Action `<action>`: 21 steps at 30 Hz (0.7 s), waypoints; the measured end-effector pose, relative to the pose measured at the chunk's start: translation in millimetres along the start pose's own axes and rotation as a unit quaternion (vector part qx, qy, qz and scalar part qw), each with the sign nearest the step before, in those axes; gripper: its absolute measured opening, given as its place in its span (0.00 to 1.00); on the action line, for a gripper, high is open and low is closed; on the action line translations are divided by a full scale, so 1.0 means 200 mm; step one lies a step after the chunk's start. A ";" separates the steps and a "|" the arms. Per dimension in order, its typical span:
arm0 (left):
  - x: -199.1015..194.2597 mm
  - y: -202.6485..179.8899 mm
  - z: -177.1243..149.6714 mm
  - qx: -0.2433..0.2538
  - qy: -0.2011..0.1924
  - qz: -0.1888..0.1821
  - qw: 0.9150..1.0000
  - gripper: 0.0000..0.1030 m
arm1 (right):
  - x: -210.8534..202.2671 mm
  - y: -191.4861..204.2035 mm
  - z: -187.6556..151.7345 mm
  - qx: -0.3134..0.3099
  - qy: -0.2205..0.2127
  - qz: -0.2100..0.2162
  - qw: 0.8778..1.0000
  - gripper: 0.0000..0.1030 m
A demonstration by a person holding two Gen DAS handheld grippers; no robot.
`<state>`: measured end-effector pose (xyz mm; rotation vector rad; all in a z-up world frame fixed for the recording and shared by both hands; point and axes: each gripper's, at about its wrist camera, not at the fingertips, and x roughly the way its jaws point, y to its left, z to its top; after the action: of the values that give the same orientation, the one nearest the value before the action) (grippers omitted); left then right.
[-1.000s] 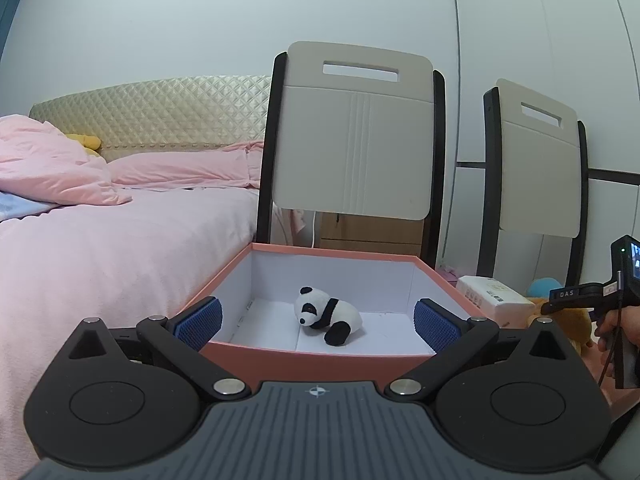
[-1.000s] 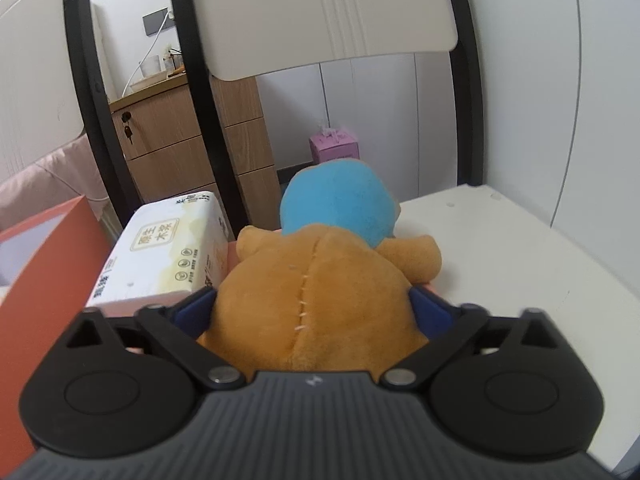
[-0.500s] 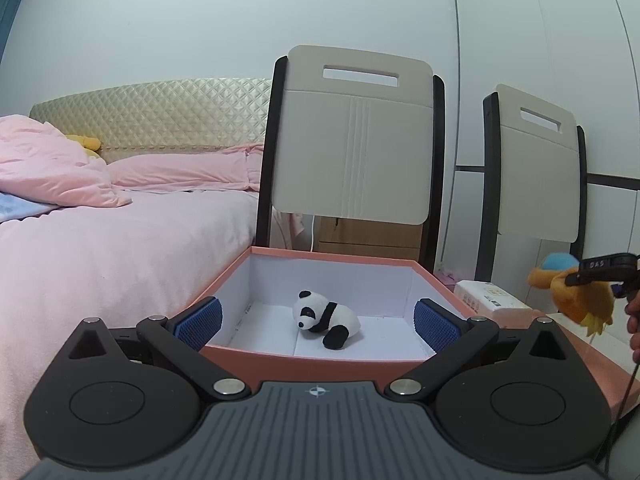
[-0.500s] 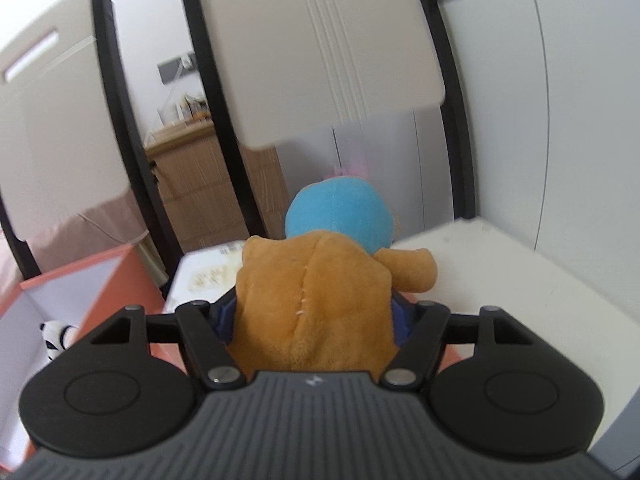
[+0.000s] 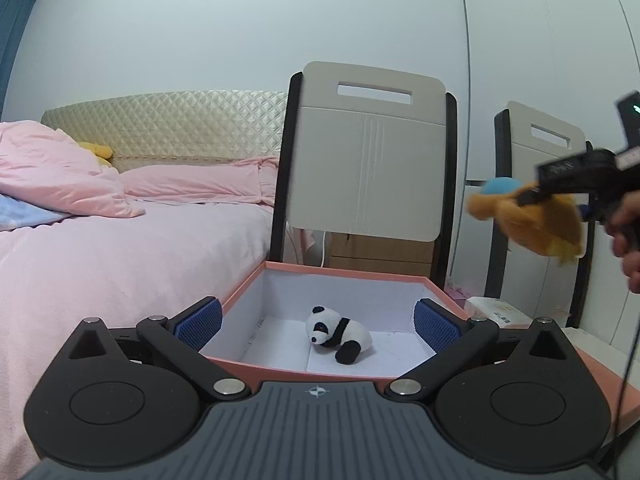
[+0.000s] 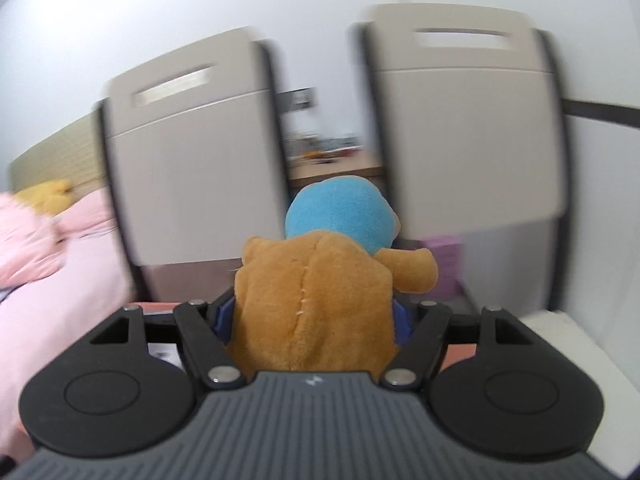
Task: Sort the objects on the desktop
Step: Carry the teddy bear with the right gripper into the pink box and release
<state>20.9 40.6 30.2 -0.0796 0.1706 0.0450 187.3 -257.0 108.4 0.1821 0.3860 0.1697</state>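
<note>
Lettering on tissue pack (image 5: 496, 312) illegible.

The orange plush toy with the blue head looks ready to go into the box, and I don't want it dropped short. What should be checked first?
1. Right gripper pads press the orange plush toy with the blue head, though its jaws are opening slightly: ok.
2. Toy lifted clear of the table: ok.
3. Toy above the pink open box: not ok, off to one side.
4. Free floor beside the small panda plush: ok.
5. Left gripper open, empty: ok.
</note>
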 end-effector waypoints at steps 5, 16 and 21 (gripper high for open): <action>-0.01 0.02 0.01 -0.007 -0.007 0.004 1.000 1.00 | 0.27 0.35 -0.03 -0.029 0.062 0.076 0.995 0.70; -0.08 0.12 0.07 -0.043 -0.036 0.009 0.998 1.00 | 0.82 0.90 -0.32 -0.038 0.220 0.156 0.962 0.70; -0.07 0.16 0.09 -0.063 -0.034 0.011 0.997 1.00 | 0.92 1.03 -0.44 -0.060 0.268 0.144 0.951 0.76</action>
<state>8.0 73.5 47.1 -0.2015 0.1014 0.0809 295.4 -8.6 5.5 0.0678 0.8882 0.5360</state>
